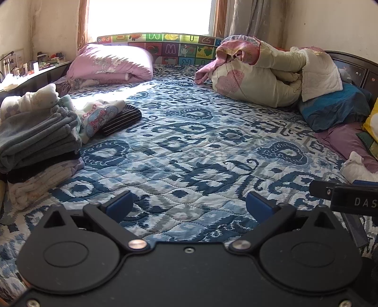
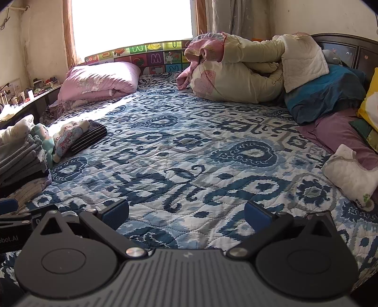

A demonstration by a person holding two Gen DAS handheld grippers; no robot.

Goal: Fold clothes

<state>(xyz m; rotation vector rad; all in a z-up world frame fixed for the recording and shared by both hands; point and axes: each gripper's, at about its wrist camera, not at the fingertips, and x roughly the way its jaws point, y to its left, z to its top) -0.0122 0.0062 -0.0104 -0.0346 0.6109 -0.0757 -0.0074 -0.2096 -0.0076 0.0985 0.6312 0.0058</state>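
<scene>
- Your folded clothes sit in a stack (image 1: 35, 139) at the left edge of the bed (image 1: 189, 146): grey pieces on top, a dark layer under them, pale fabric at the bottom.
- Just behind the stack lie a floral folded piece (image 1: 99, 118) and a dark striped one (image 1: 122, 120), touching each other.
- One loose white garment (image 2: 347, 174) lies at the right edge of the bed, resting against a purple sheet (image 2: 340, 132); small print near its hem is too small to read.
- Farther back you have a pink folded quilt (image 1: 111, 66) on the left, a cream and pink bundled quilt (image 1: 264, 70) on the right with a blue pillow (image 1: 335, 108) beside it, and an alphabet play mat (image 1: 165, 47) standing under the window (image 1: 151, 16).
- Nothing lies on the quilted cover between your tools and the clothes.
- Your left hand-held gripper (image 1: 189, 207) hovers low over the bed with its fingers spread and nothing between them; the stack is ahead and to its left.
- Your right hand-held gripper (image 2: 186, 213) is likewise spread and holds nothing; the white garment is ahead and to its right, well apart.
- The left view shows "DAS" on the neighbouring tool; the right view shows "obot.AI".
</scene>
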